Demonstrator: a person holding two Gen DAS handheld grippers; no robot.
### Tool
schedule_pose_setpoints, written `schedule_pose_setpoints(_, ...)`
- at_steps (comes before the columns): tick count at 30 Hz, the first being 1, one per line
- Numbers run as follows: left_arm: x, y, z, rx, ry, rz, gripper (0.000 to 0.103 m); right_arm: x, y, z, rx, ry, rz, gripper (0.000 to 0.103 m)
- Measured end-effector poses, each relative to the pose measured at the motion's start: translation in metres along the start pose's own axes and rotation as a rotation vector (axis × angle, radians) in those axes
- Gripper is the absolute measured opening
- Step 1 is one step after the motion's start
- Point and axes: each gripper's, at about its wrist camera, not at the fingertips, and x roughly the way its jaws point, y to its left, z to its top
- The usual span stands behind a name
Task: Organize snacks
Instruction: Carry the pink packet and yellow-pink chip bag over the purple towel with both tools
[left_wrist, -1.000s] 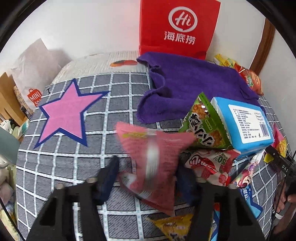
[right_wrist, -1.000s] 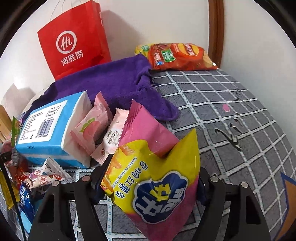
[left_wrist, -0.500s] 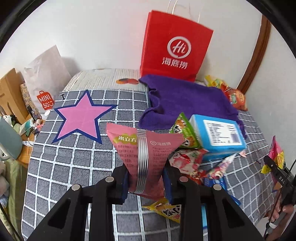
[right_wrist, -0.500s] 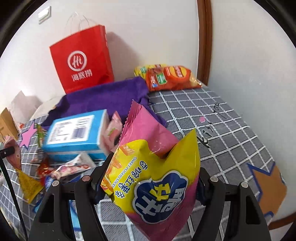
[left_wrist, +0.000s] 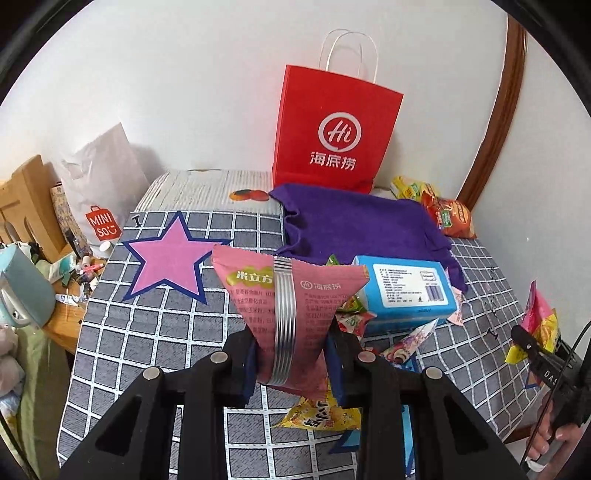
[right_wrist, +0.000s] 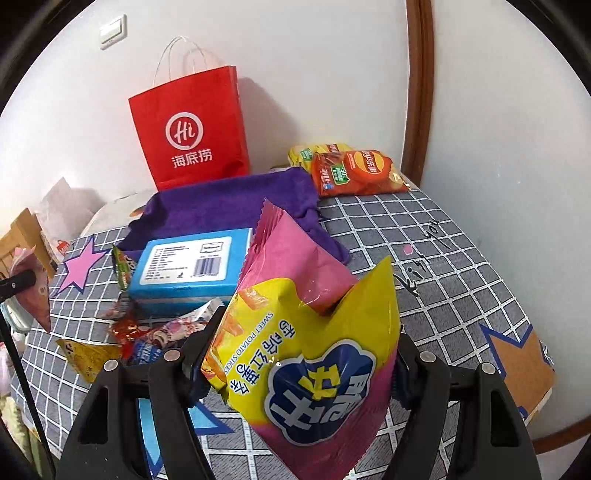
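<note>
bag (left_wrist: 334, 127): red, white logo and characters
towel (left_wrist: 354, 225): purple
cover (left_wrist: 140, 328): grey with white grid, pink star outlined in blue
box (left_wrist: 402, 291): light blue, white label
left packet (left_wrist: 291, 295): pink, silver ribbed stripe, green patch
right packet (right_wrist: 314, 339): yellow and pink, blue badge
chips (right_wrist: 354, 173): orange

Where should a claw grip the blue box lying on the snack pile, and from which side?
Grip the blue box across its two long side walls, coming from above. It lies flat, label up, and loose packets crowd its near edge.
</note>
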Motion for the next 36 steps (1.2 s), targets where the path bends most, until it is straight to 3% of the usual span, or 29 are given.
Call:
schedule_pose_setpoints(11, -0.002, -0.026, 0.032, 0.053, -0.034, 0.000, 0.029, -0.002, 0.022, 0.040, -0.034, -0.009, 0.042, 0.073)
schedule_pose_setpoints(26, 0.065, -0.062, 0.101, 0.103, 0.000, 0.019, 0.029, 0.045, 0.051, 0.128, -0.108, -0.044, 0.082, 0.073)
schedule_pose_setpoints(36, 0.115, -0.069, 0.137, 0.109, 0.020, 0.042, 0.029, 0.098, 0.077, 0.181, -0.144, -0.048, 0.118, 0.073)
